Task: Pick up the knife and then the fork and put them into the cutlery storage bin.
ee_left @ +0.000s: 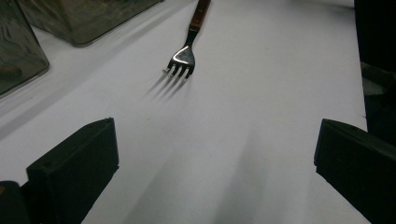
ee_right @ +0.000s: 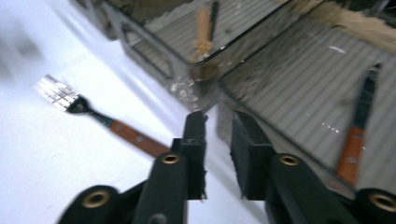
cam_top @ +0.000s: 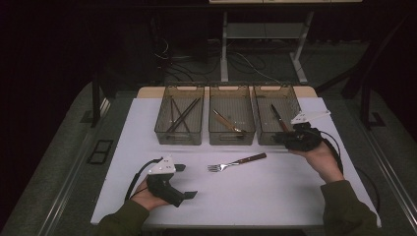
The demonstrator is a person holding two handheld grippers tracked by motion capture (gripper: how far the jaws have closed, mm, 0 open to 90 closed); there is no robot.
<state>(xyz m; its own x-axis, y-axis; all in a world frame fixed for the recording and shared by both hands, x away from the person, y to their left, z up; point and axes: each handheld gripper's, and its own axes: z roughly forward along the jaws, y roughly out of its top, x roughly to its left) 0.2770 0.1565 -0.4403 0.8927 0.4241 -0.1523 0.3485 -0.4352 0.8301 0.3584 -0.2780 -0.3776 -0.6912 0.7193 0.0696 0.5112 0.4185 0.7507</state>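
the left gripper (cam_top: 186, 181) rests low on the white table (cam_top: 275, 191), jaws spread wide and empty. ahead of its jaws, well apart, lies the fork (ee_left: 184, 56), tines toward it, wooden handle pointing away. the right gripper (ee_right: 218, 140) hovers at the near edge of the right bin (cam_top: 282, 105), jaws nearly closed with a narrow gap, gripping nothing. a knife (ee_right: 357, 135) lies in that bin just beyond it; the fork's handle ends just to its side. the middle bin (cam_top: 231, 132) and left bin (cam_top: 179, 135) stand farther along.
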